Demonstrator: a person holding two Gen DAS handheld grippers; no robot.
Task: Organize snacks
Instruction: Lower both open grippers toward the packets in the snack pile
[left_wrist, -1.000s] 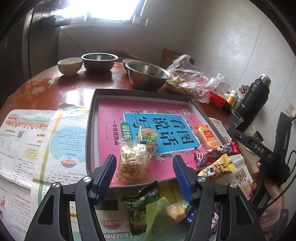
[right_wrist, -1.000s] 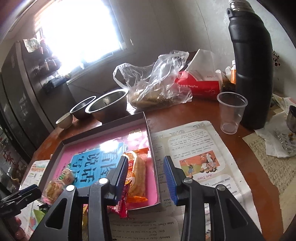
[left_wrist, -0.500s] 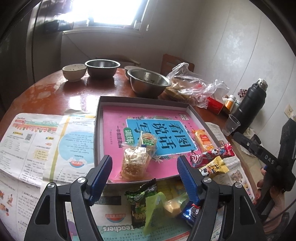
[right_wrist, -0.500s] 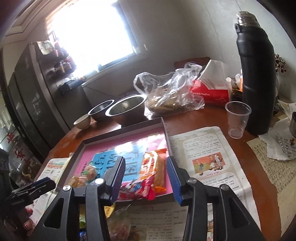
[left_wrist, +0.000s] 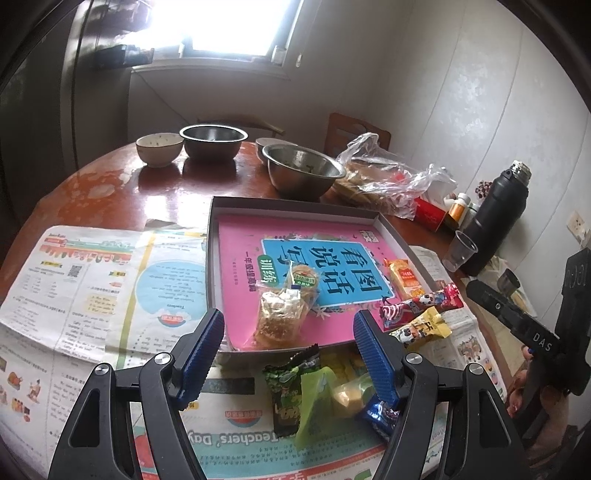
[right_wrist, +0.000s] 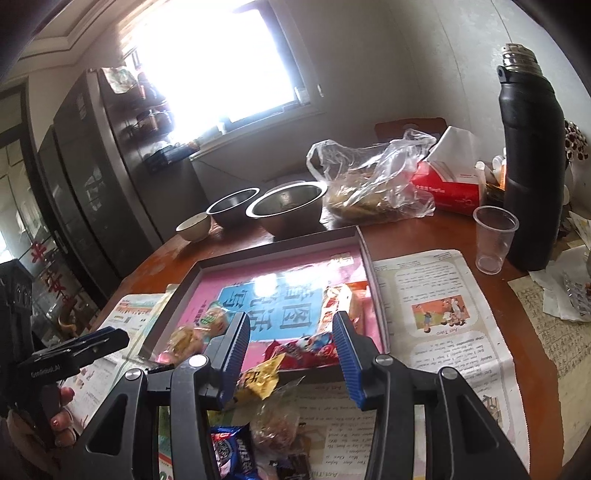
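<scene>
On the round worktop (left_wrist: 110, 192) a shallow grey tray (left_wrist: 295, 206) lined with a pink-and-blue Chinese workbook holds three snacks: a clear-wrapped crumbly cake (left_wrist: 279, 314), a round green-labelled biscuit (left_wrist: 303, 277), an orange packet (left_wrist: 404, 277). Red (left_wrist: 421, 304) and yellow (left_wrist: 423, 328) panda-print wrappers lie over its near right corner; a loose pile (left_wrist: 317, 391) lies nearer on newsprint reading "Teachers' Day". Left tongs (left_wrist: 288, 339) stand wide, empty. Right tongs (right_wrist: 288, 343) part-open, empty, marked "DAS". Both have drawn back since earlier, showing more worktop.
</scene>
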